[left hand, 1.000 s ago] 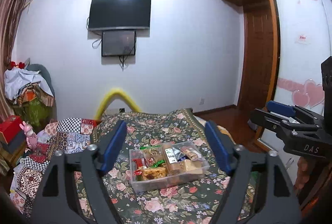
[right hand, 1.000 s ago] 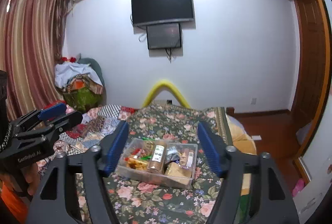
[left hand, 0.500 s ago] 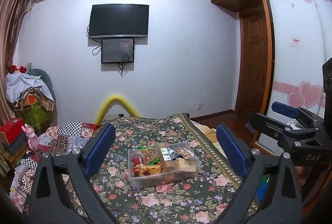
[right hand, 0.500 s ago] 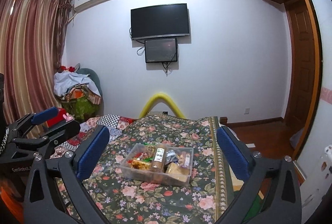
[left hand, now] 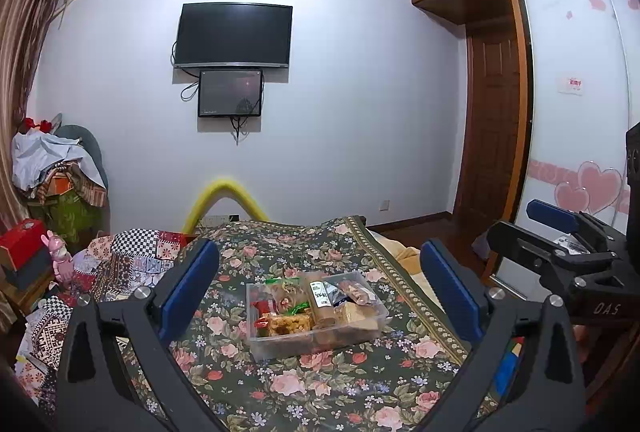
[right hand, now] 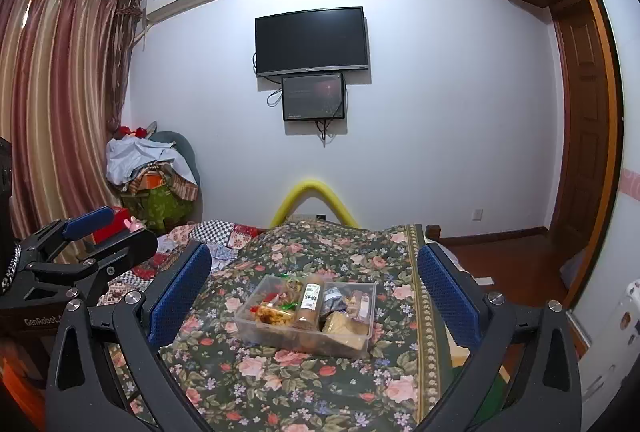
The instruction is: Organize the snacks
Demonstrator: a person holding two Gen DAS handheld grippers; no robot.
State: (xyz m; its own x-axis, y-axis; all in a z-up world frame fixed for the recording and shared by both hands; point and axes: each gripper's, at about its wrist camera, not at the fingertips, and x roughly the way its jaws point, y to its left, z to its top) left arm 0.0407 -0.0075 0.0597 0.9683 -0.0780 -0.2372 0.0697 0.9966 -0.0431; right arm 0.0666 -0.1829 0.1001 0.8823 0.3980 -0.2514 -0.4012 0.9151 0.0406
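A clear plastic box [left hand: 316,312] packed with snacks [left hand: 320,298] sits on the floral bedspread [left hand: 280,384] of the bed. The left claw [left hand: 320,288] hangs above the bed with its blue-padded jaws spread wide and empty, the box lying between and beyond them, untouched. The right claw [right hand: 314,290] is likewise wide apart and empty, the box [right hand: 306,316] framed ahead between its fingers, well clear of both.
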